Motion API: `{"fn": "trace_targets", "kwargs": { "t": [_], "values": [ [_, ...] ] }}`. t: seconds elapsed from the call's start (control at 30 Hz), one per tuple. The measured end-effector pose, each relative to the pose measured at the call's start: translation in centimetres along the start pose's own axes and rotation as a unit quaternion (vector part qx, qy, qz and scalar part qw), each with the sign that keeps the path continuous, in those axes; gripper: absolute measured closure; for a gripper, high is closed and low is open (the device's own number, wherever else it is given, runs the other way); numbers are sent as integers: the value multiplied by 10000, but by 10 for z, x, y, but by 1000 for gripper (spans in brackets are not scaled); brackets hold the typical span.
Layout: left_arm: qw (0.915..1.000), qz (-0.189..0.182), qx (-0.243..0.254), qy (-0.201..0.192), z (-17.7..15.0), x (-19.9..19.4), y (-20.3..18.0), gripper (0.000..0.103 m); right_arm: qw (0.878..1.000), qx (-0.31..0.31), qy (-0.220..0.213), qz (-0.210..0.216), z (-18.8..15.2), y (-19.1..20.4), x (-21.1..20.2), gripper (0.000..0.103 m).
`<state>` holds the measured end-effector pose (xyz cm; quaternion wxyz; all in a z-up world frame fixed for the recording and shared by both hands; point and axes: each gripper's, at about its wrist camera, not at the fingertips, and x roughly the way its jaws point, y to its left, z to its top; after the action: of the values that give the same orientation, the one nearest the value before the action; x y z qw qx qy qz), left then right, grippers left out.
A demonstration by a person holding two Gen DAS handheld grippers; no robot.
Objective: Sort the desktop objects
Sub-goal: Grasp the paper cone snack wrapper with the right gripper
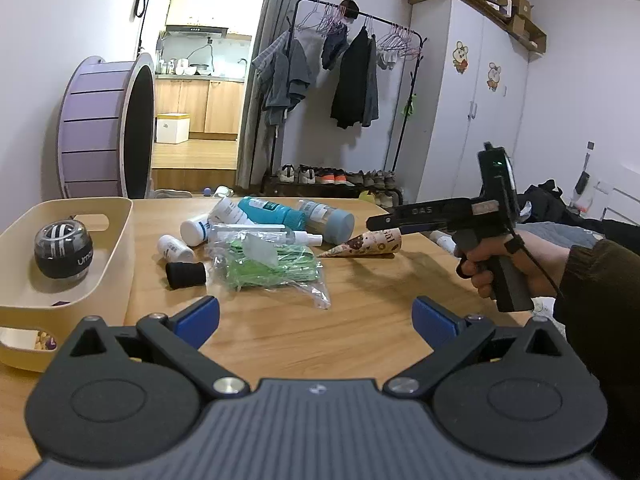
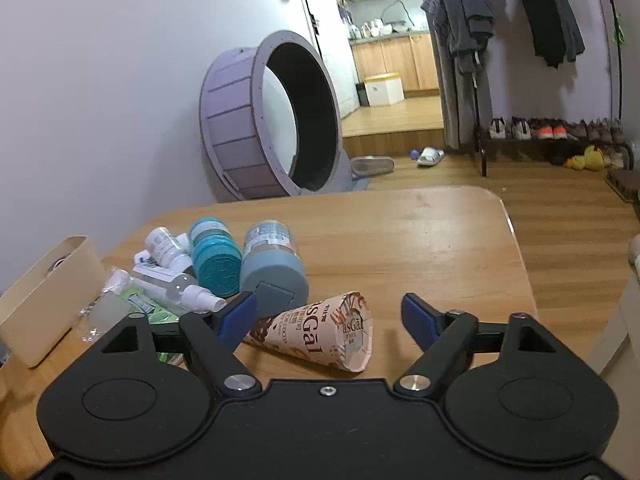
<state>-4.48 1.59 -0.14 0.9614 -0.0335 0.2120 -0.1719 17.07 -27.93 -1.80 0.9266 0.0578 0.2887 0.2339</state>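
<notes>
R gripper [image 2: 329, 316] wide open over paper cone [image 2: 320, 332], approach step; next: drop, pinch, carry to bin [image 2: 60, 280] at 9 o'clock; L gripper [image 1: 316, 320] open, empty.

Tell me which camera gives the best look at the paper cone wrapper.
The right wrist view. The paper cone lies close and large between the open right gripper fingers, with its print and crimped wide end plain. The left wrist view shows the cone small and farther off, partly hidden under the right gripper.

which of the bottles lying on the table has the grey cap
The clear bottle with the grey cap, lying rightmost in the row; the neighbouring teal bottle has a teal cap.
</notes>
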Motion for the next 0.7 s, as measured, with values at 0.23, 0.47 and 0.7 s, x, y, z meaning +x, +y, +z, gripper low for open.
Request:
{"fn": "trace_targets", "kwargs": {
  "t": [0.23,0.47,0.7],
  "values": [
    [10000,43,-15,10,1,-1,1,1,9995,-3,188,238,-3,-4,-1,57],
    [9999,104,-11,11,1,-2,3,1,9915,-753,540,909,-16,4,-31,63],
    [9999,47,144,34,-1,0,-1,1,9644,-1602,848,1927,-35,29,-55,63]
  ]
}}
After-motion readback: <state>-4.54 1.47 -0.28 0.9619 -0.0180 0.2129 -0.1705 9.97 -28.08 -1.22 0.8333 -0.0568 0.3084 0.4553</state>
